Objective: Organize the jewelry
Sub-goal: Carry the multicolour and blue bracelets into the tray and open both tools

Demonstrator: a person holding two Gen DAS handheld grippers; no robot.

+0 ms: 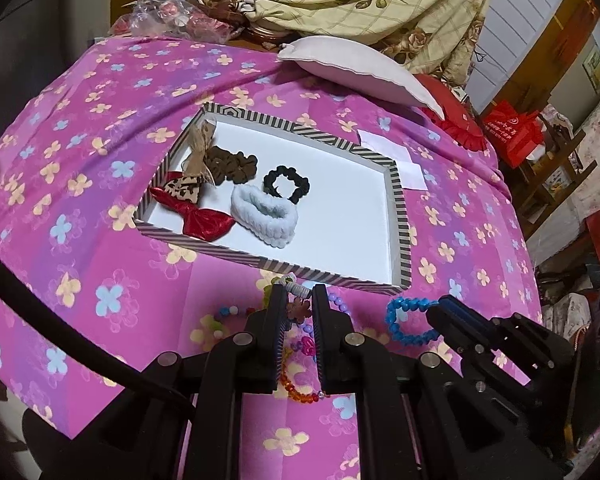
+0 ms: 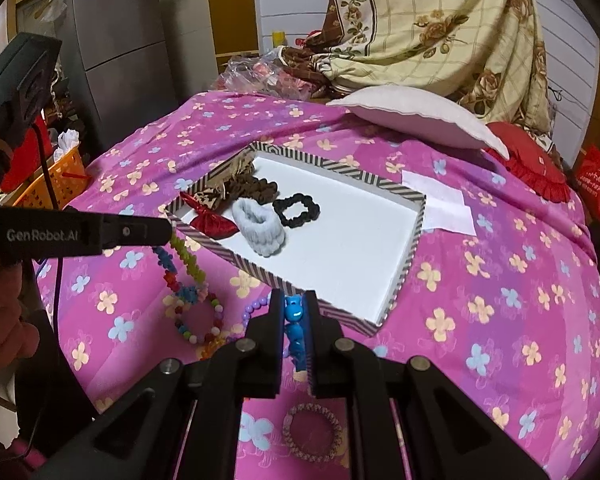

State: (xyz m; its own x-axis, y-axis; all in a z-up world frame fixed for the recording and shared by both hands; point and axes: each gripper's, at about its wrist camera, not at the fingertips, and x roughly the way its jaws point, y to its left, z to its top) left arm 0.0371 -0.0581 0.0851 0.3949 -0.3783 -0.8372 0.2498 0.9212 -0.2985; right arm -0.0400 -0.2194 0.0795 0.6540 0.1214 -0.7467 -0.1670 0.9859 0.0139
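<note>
A pink flowered cloth (image 1: 100, 184) covers the tabletop. Just beyond both tools sits the striped tray (image 1: 396, 196), holding scrunchies and bows. The left tool (image 1: 299, 294) pinches what seems a multicoloured bead strand (image 2: 184, 260), which dangles from it. The right tool (image 2: 294, 304), pressed together, grips the blue bead bracelet (image 1: 404, 320).

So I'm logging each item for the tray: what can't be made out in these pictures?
- Left wrist view: what the left gripper grips; its fingers cover most of the beads.
- Left wrist view: orange bracelet, partly under the gripper.
- Right wrist view: blue bracelet, only a strip shows between the right gripper fingers.
- Right wrist view: tray back-left corner, its wall hides the bows.
</note>
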